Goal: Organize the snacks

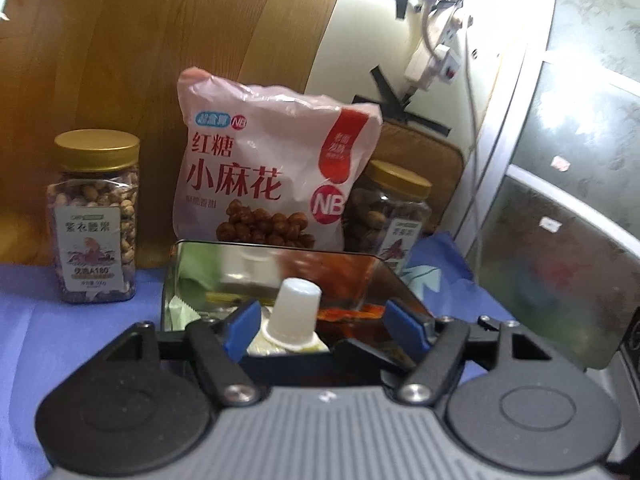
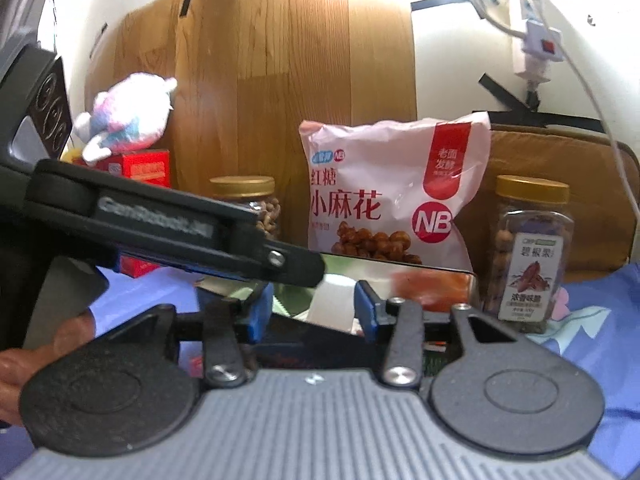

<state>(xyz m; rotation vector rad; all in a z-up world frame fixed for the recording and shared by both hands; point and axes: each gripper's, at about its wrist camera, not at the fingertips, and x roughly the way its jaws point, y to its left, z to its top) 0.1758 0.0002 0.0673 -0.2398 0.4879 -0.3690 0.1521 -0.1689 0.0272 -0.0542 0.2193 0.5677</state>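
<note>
Snacks: white-capped pouch point(image 1: 294, 318) sits in tin point(image 1: 176, 280), near centre, between my left gripper point(image 1: 326, 326) pads, spread, no contact. Right gripper point(image 2: 308, 312) parted, grip unclear. Pink bag point(image 1: 264, 164), two jars behind still outside; I judge mid-task.

Looks like a lived-in home corner, not a lab or shop: desk under a blue printed cloth point(image 2: 600, 344), plush toy point(image 2: 128, 114) perched on red boxes point(image 2: 146, 166), power strip point(image 2: 538, 50) and cables taped to a cream wall, wood-grain panel point(image 2: 280, 80) behind shop-bought snacks.
</note>
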